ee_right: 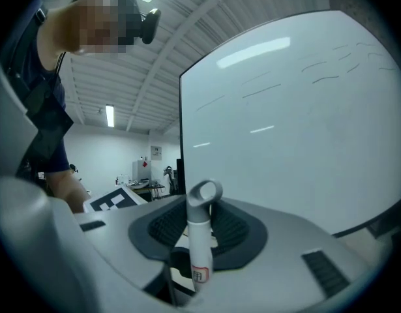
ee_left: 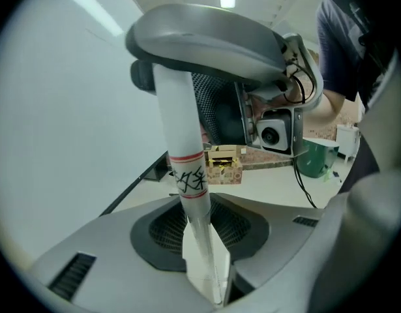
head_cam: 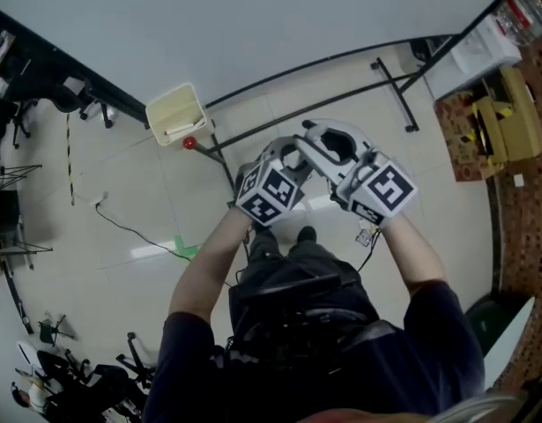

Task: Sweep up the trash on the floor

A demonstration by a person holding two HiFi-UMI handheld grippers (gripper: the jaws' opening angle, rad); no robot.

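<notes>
White tubing is what both your grippers hold: one handle (ee_left: pixel 186 168), banded in red with black scrawl between the bands. Your left gripper (ee_left: pixel 207 276) pinches its thinner lower stretch, the tube seated between the pads. Your right gripper (ee_right: pixel 190 282) is clamped on the same handle just below its grey loop end (ee_right: pixel 205 192), and a small red-framed label shows at the jaws. In the left gripper view the handle climbs toward 12 o'clock, up to the grey shell of the right gripper.

In the head view your two grippers sit side by side, close together in front of your chest, and they hide the handle. A cream dustpan (head_cam: pixel 175 113) lies on the floor (head_cam: pixel 138 201) at 10 o'clock from your left gripper, well apart from it. A red bit (head_cam: pixel 189 143) lies just beside the dustpan at its 5 o'clock. A green scrap (head_cam: pixel 185 250) lies on the tiles at 8 o'clock from the left gripper, beside a thin black cable (head_cam: pixel 129 229). The whiteboard (head_cam: pixel 253 25) stands at 12 o'clock, and one dark foot of its stand runs between dustpan and grippers. No view shows you the handle's lower end.
</notes>
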